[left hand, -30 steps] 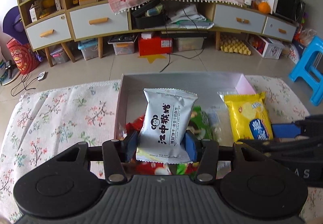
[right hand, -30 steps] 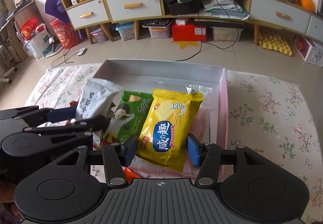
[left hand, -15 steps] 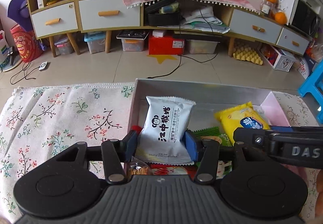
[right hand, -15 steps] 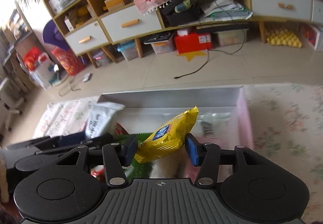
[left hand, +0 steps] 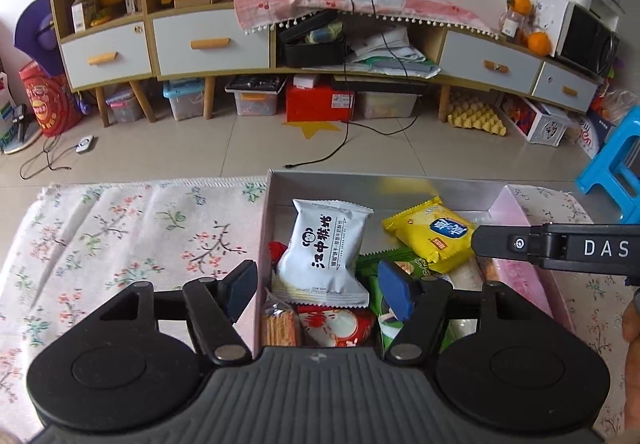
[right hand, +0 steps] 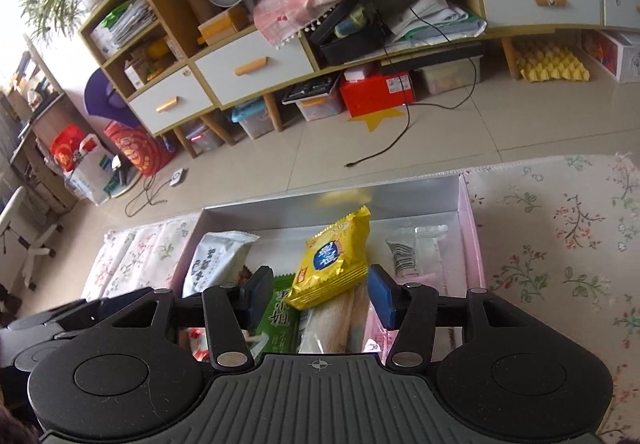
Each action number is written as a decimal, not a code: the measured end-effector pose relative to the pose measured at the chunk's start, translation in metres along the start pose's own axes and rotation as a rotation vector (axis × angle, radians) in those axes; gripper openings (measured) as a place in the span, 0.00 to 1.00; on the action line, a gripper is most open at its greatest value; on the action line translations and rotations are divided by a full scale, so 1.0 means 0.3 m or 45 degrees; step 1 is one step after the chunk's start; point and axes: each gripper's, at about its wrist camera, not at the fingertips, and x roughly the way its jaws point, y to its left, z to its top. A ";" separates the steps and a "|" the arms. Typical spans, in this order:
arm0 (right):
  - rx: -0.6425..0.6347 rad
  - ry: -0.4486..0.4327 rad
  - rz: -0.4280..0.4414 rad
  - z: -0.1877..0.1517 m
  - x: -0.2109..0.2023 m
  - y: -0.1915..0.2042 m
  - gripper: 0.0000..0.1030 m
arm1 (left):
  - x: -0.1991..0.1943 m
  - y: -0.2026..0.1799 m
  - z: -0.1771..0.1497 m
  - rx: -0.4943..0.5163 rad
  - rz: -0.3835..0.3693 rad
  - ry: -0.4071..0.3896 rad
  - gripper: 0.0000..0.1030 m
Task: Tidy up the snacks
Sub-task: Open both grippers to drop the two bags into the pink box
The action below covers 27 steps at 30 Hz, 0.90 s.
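Living room, floral-cloth worktop [left hand: 132,228]: snacks going into an open box [left hand: 384,180].

Left gripper [left hand: 318,286] is spread wide, holding nothing; the white biscuit packet [left hand: 326,248] leans loose between its pads at the box's left side. Right gripper [right hand: 320,294] is likewise wide and empty; the yellow chip bag [right hand: 334,264] sits tilted on a green packet [right hand: 282,318] near the box centre. Risk: both packs rest propped on the pile, so a nudge from a withdrawing pad could tip them flat or over the box wall.

White [left hand: 326,248], yellow [left hand: 432,234] packets inside box [left hand: 384,184]
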 end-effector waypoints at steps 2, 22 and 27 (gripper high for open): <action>-0.040 0.008 -0.016 0.006 -0.038 0.022 0.50 | -0.048 -0.001 0.002 0.012 0.022 -0.017 0.64; -0.144 0.134 -0.210 -0.221 -0.449 0.162 0.63 | -0.335 0.045 -0.212 -0.107 0.121 0.148 0.69; -0.183 0.178 -0.178 -0.317 -0.498 0.193 0.70 | -0.343 0.077 -0.271 -0.033 0.098 0.170 0.73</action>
